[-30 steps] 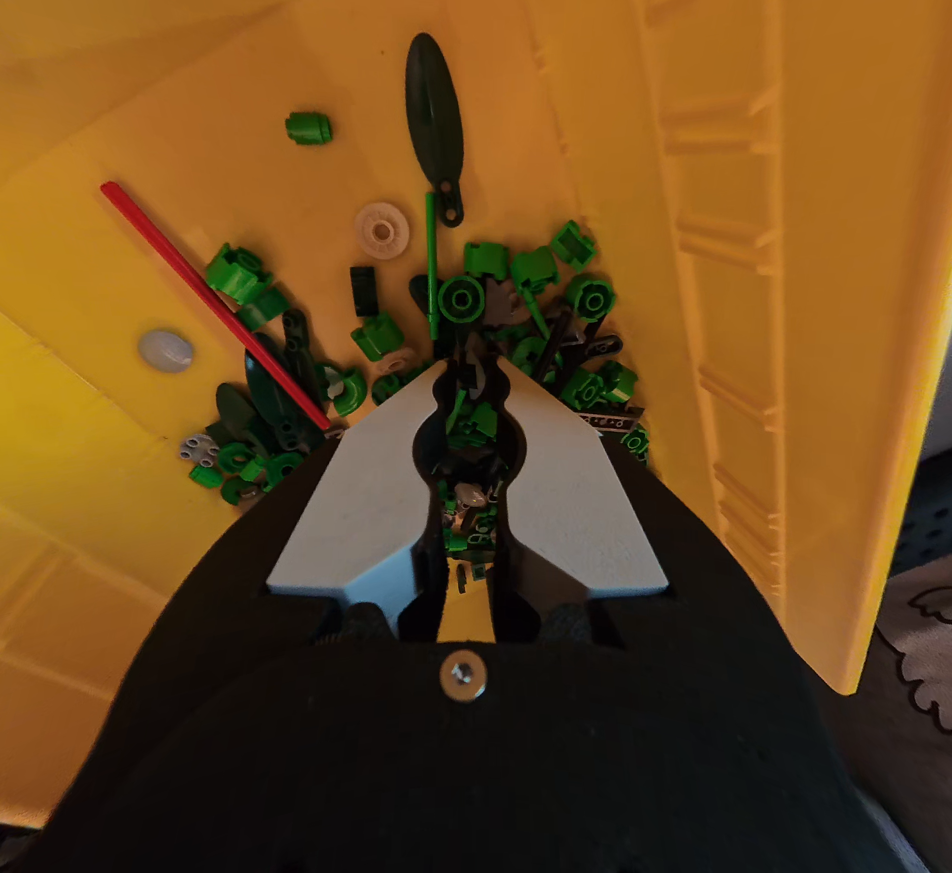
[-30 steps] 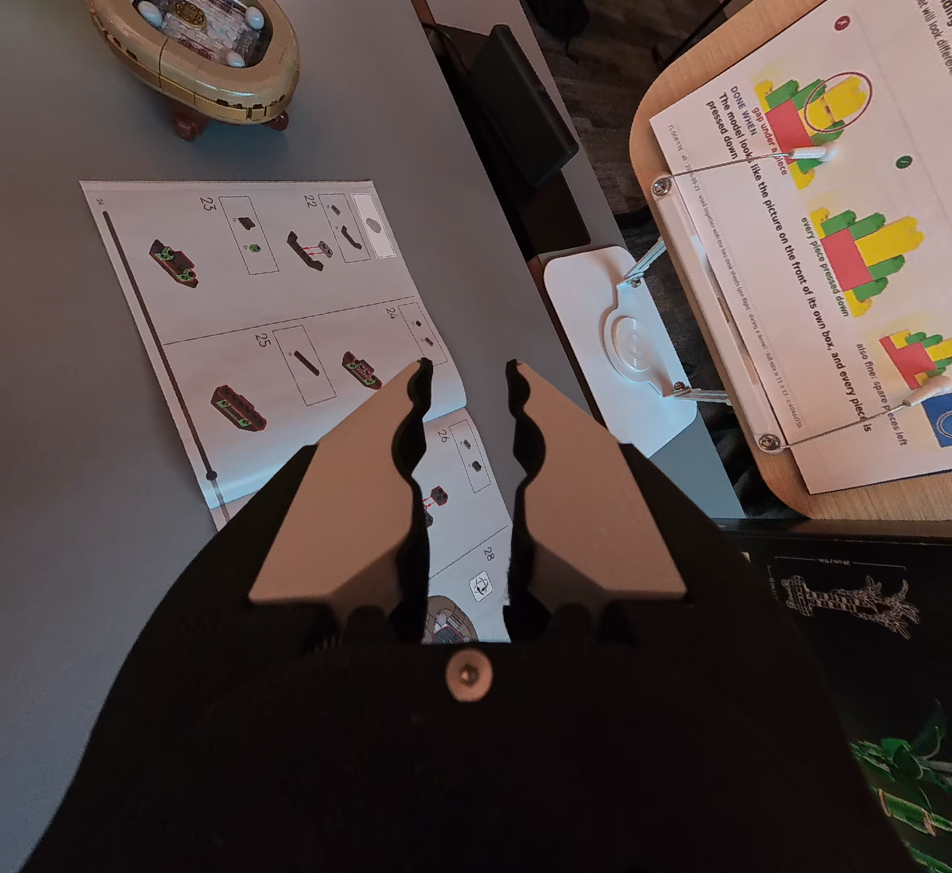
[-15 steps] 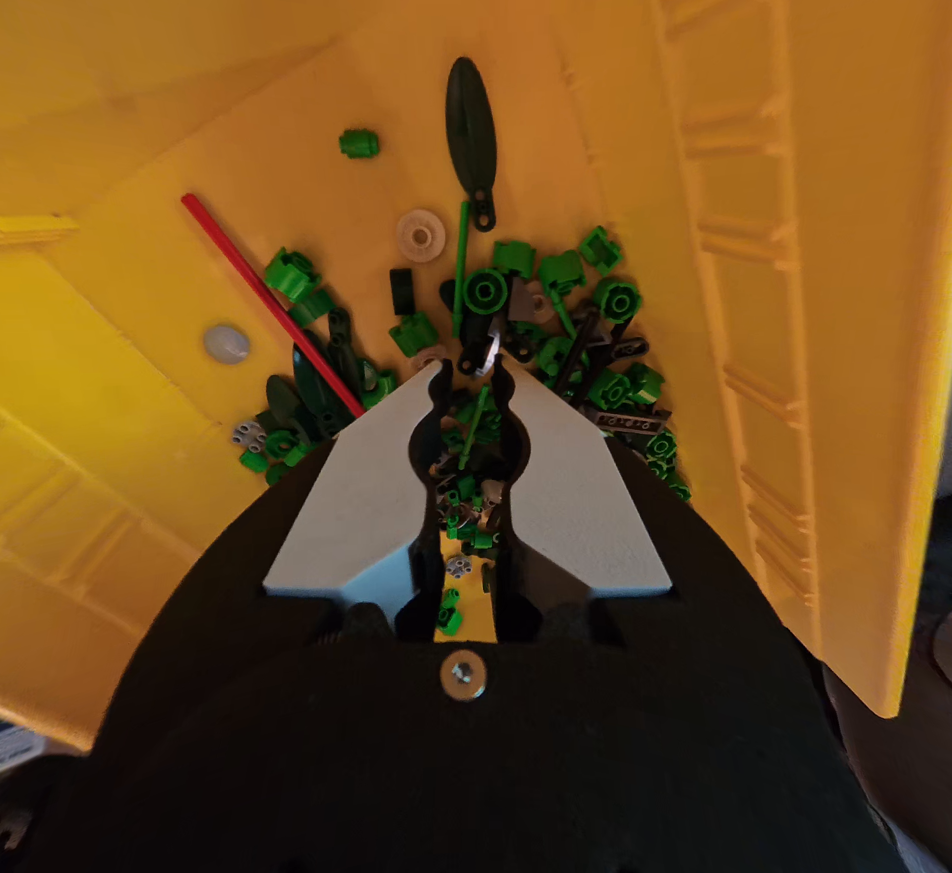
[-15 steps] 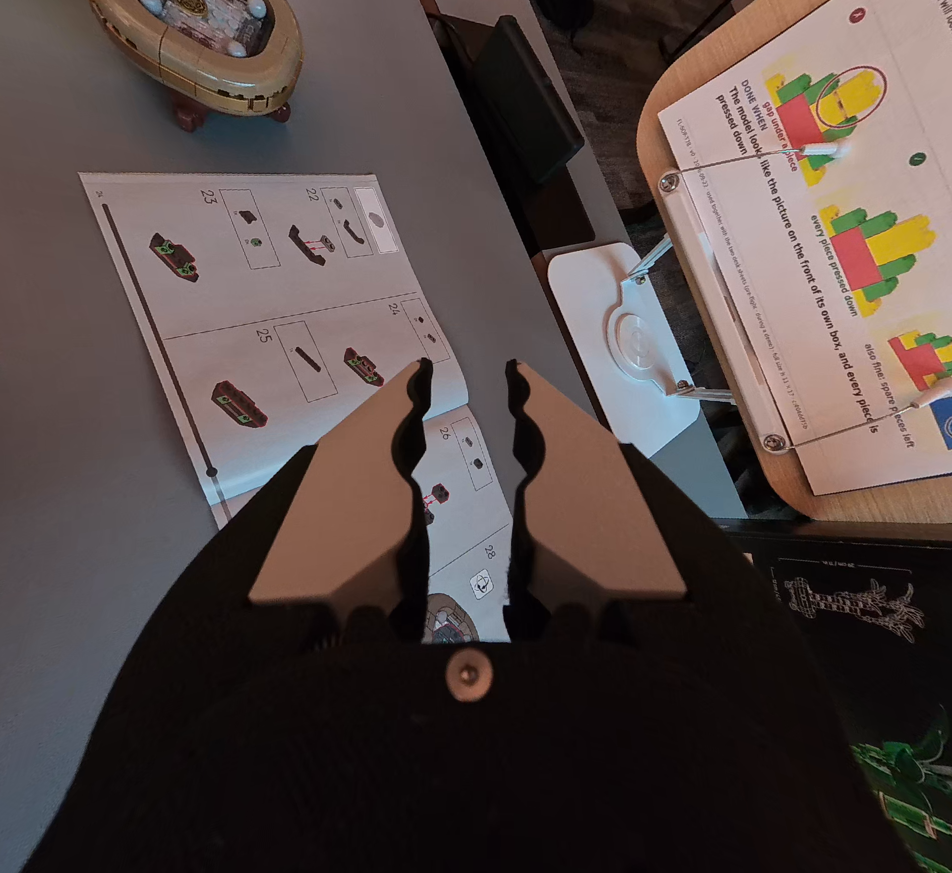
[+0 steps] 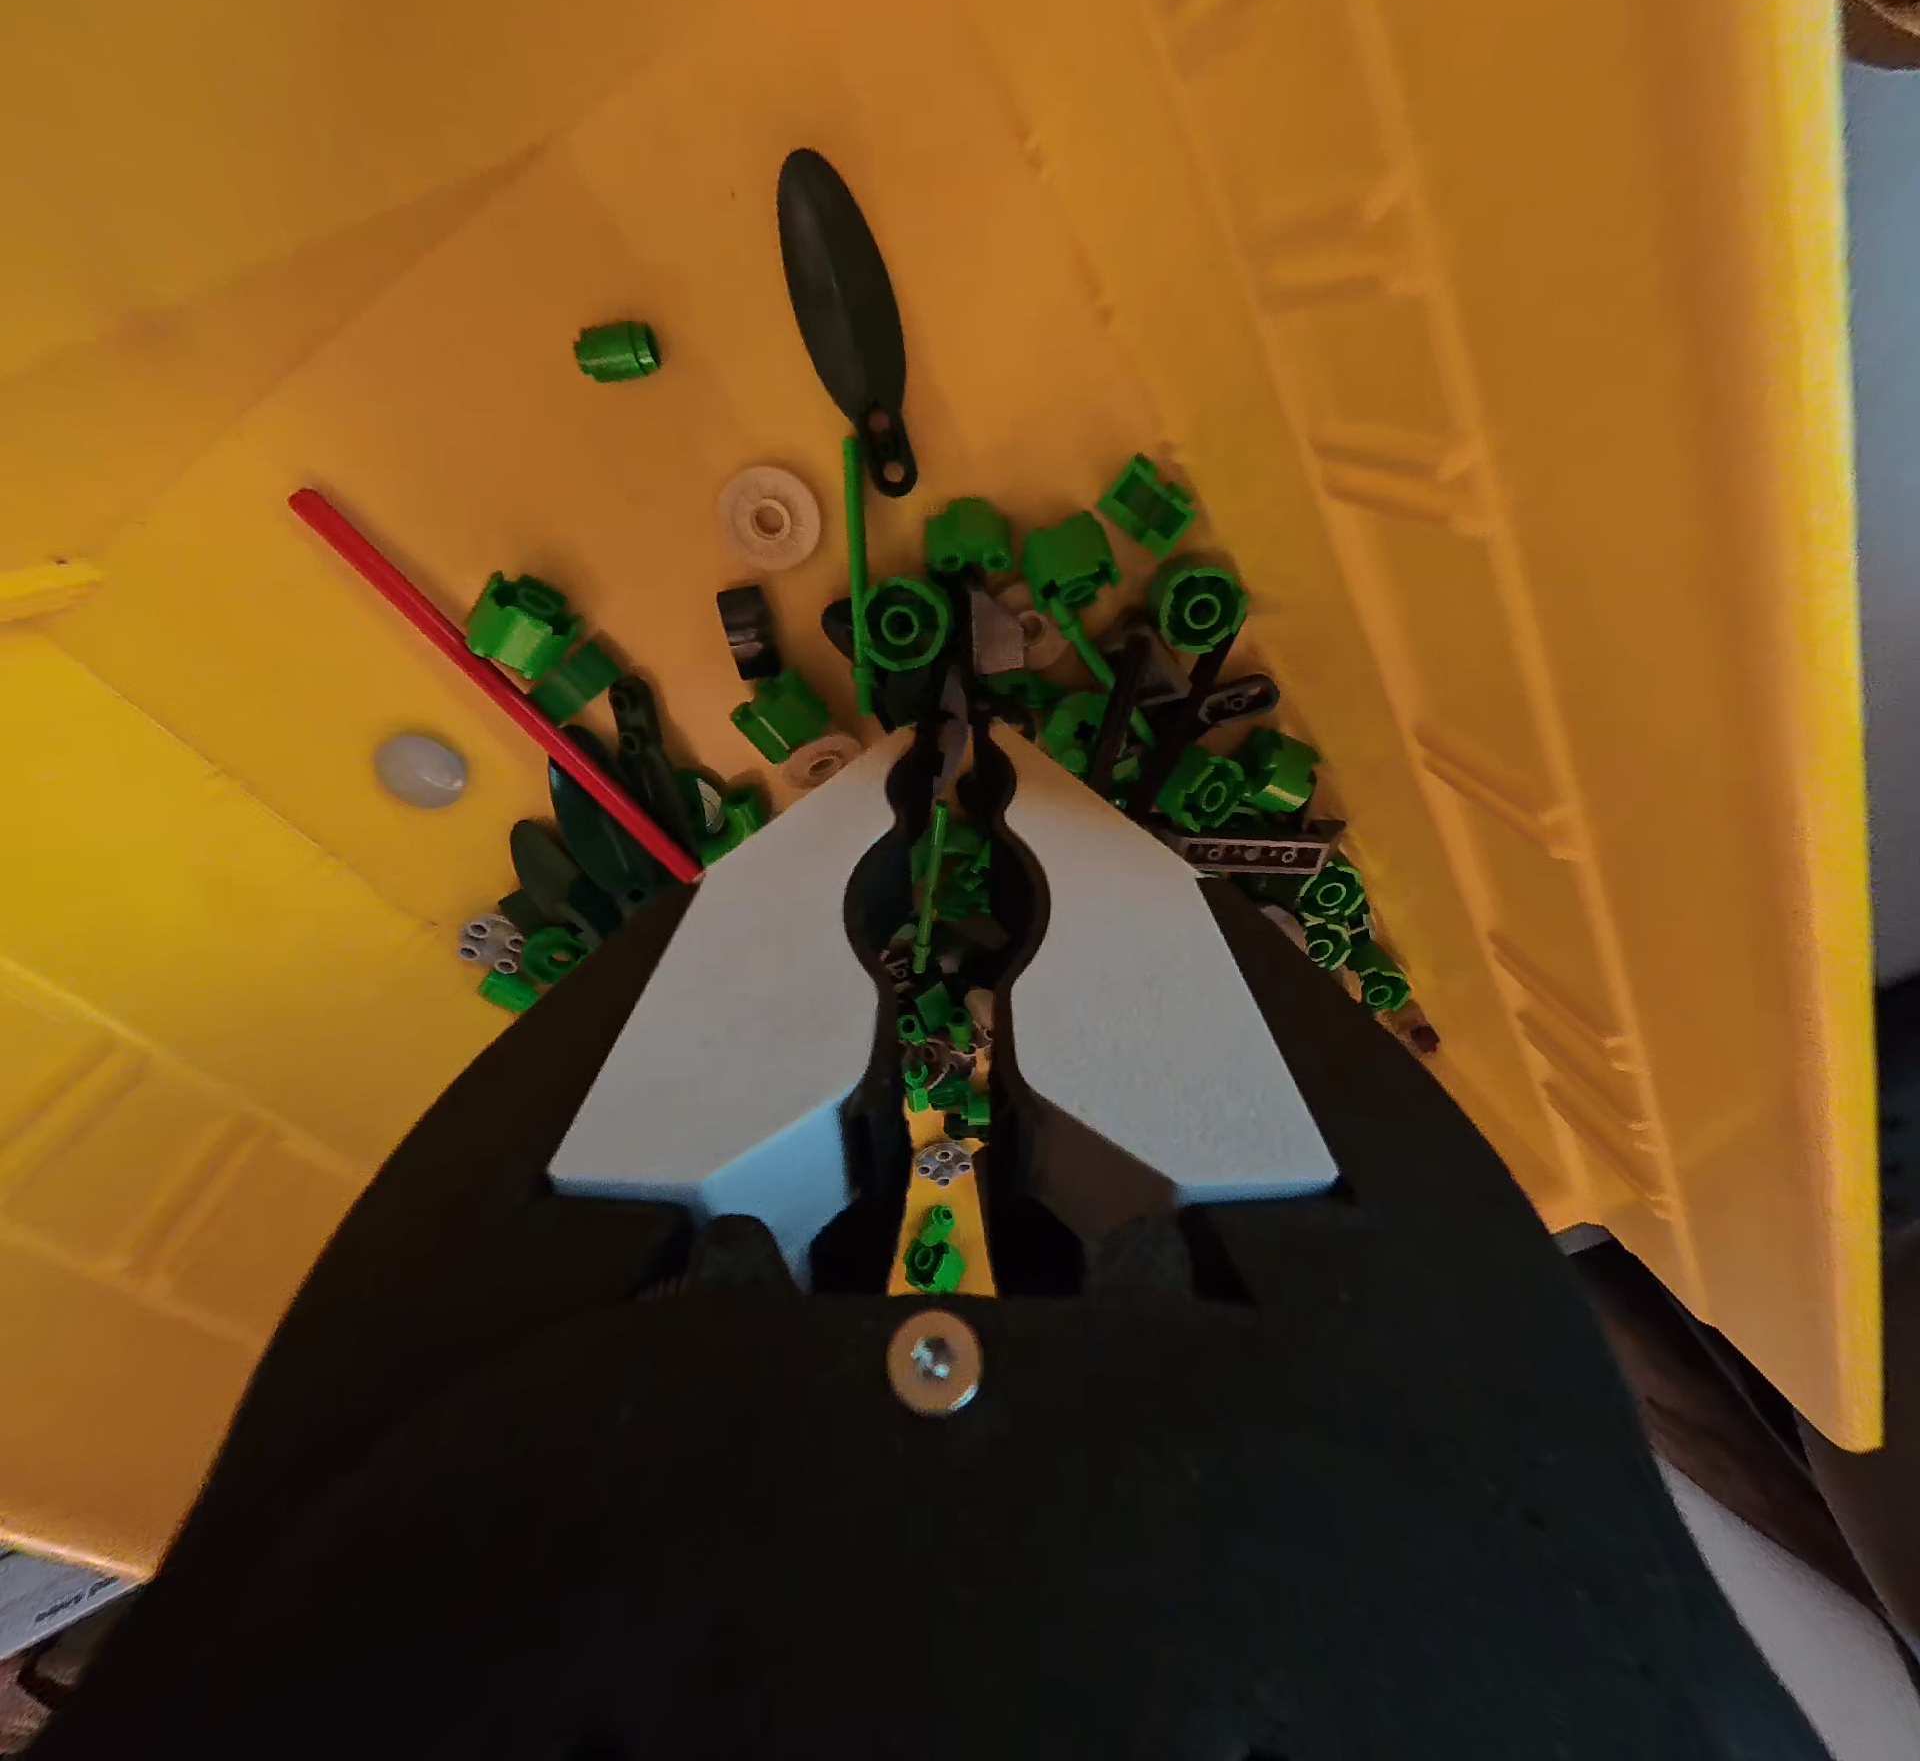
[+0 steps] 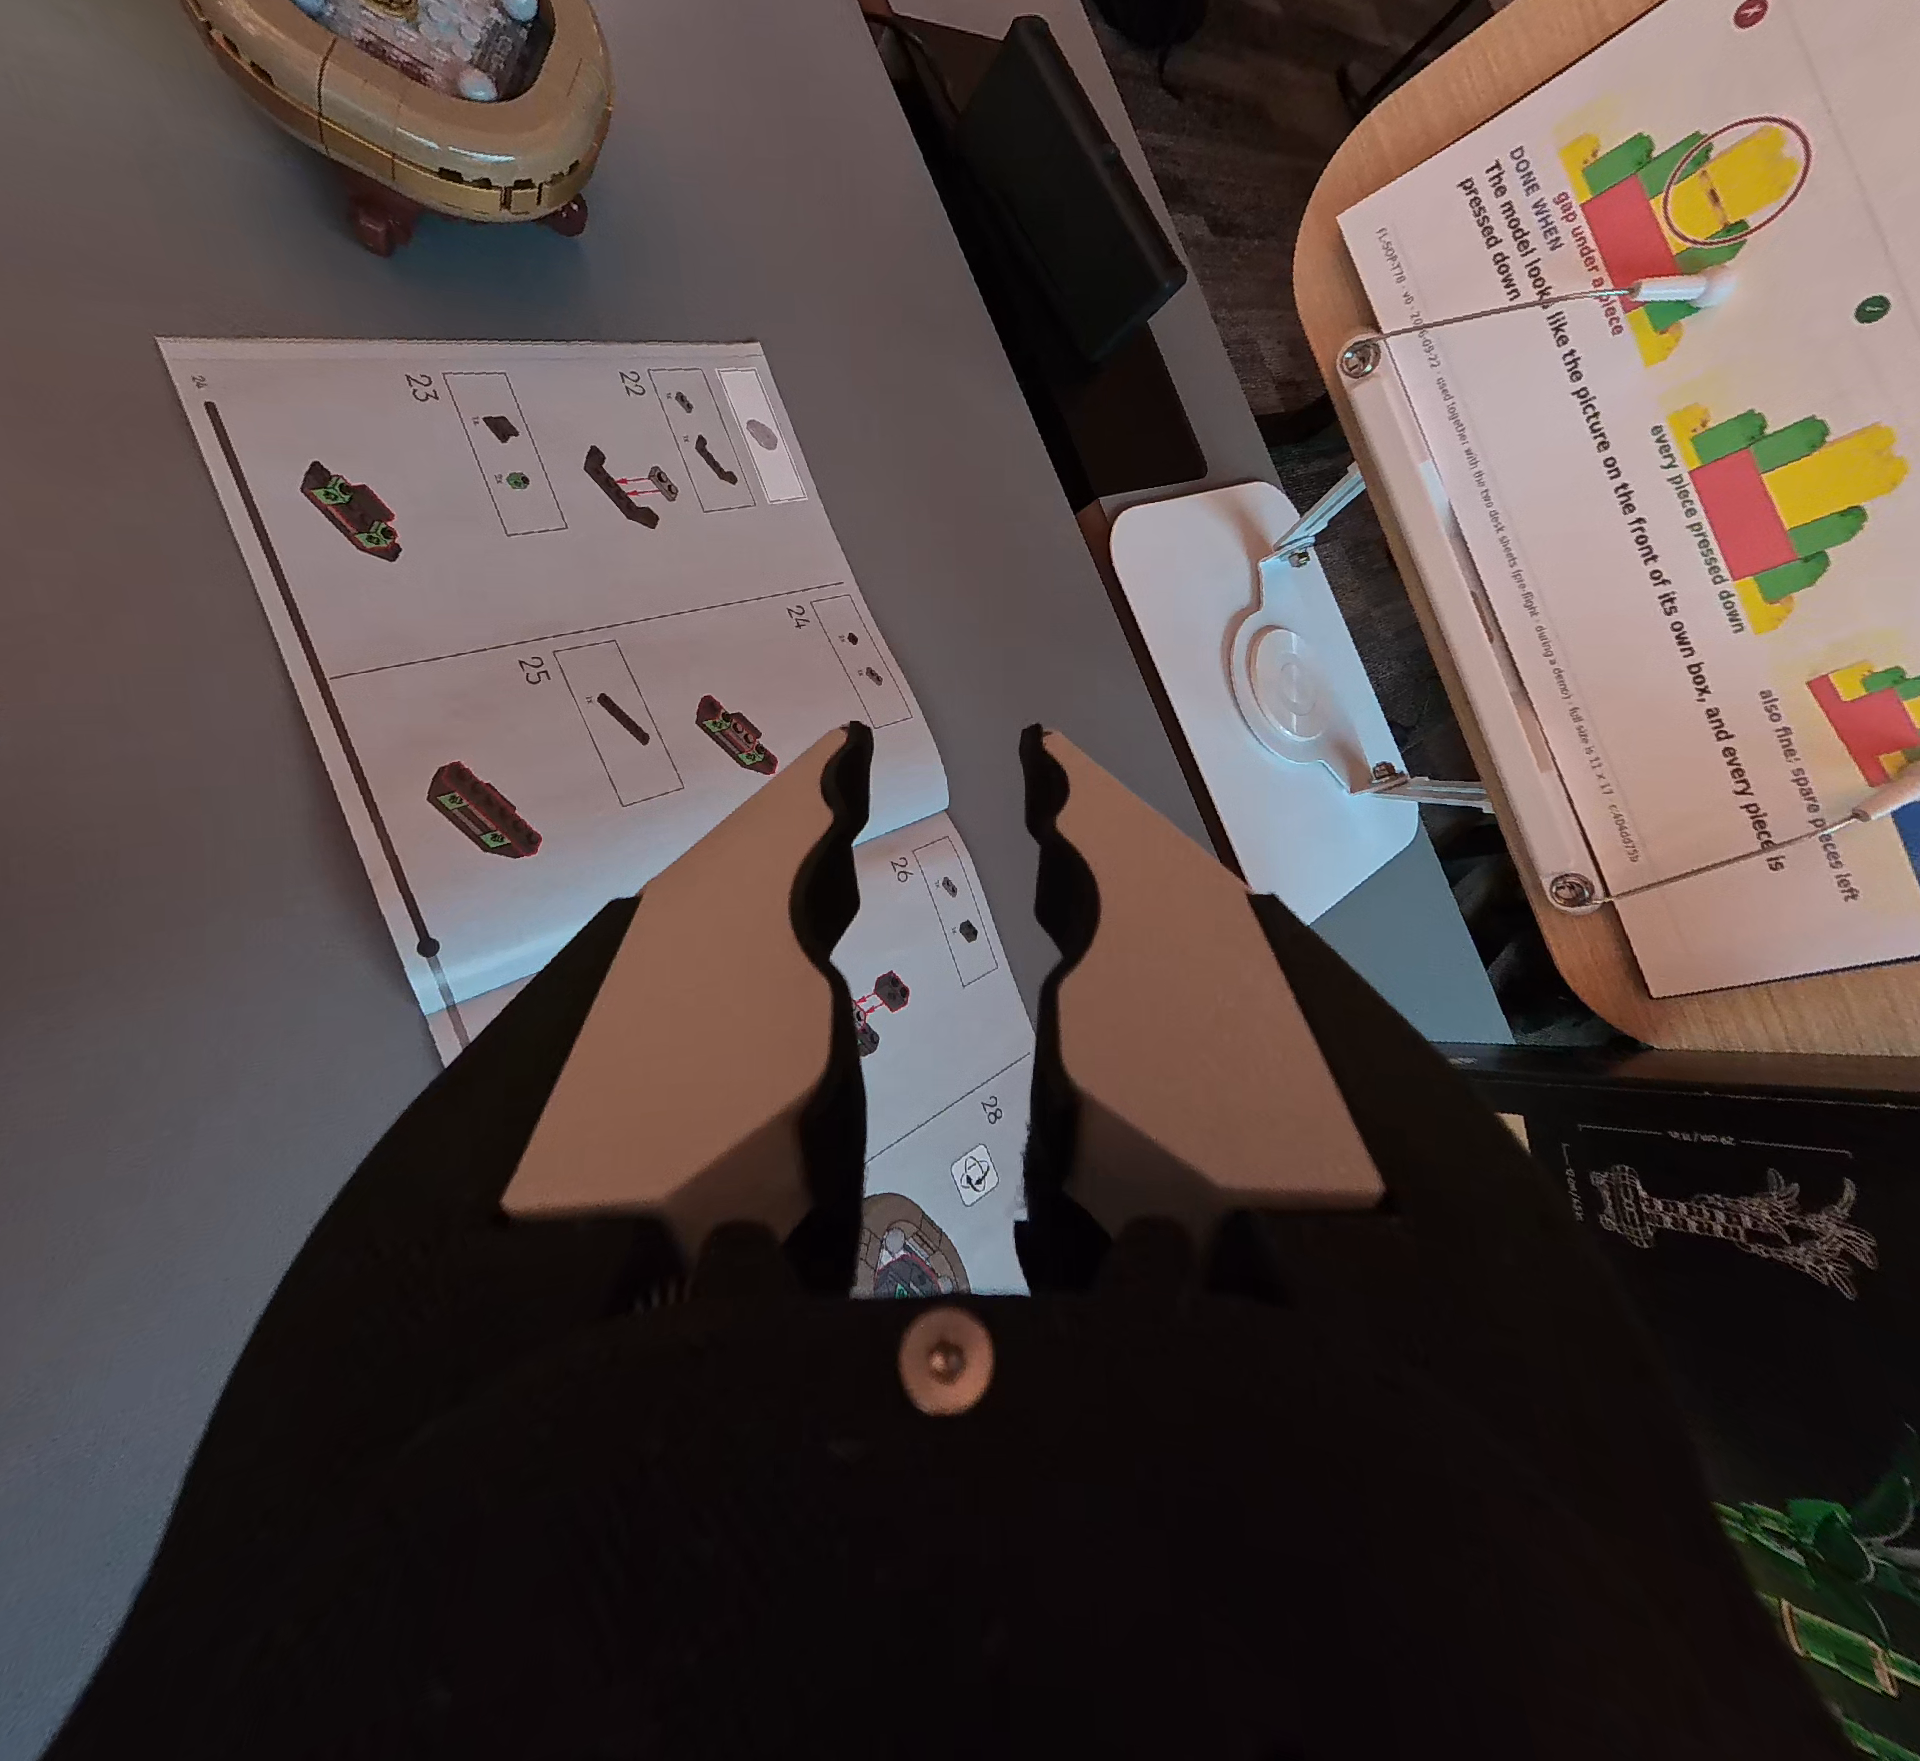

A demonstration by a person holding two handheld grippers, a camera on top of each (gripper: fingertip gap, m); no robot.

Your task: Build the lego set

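In the left wrist view, my left gripper reaches into a yellow bin, above a pile of green and dark lego pieces. Its jaws are nearly closed, and a small dark grey piece sits pinched between the tips. A red rod, a dark leaf piece, a green round brick and a tan round plate lie loose on the bin floor. In the right wrist view, my right gripper is open and empty above an open instruction booklet. A tan oval lego model stands beyond it.
The booklet and the model rest on a grey table whose edge runs diagonally at the right. Past that edge are a white stand base, a wooden board holding a printed sheet, and a black set box at the lower right. The left gripper's tips are roughly 45 centimeters from the right gripper's. From the left gripper's tips to the tan round plate is close to 5 centimeters. The green round brick sits 8 centimeters or so from the ends of my left fingers.
My left gripper's jaws have narrowed onto the small dark piece, and the gripper has drawn back a little from the pile. My right gripper stays open and has shifted only slightly.
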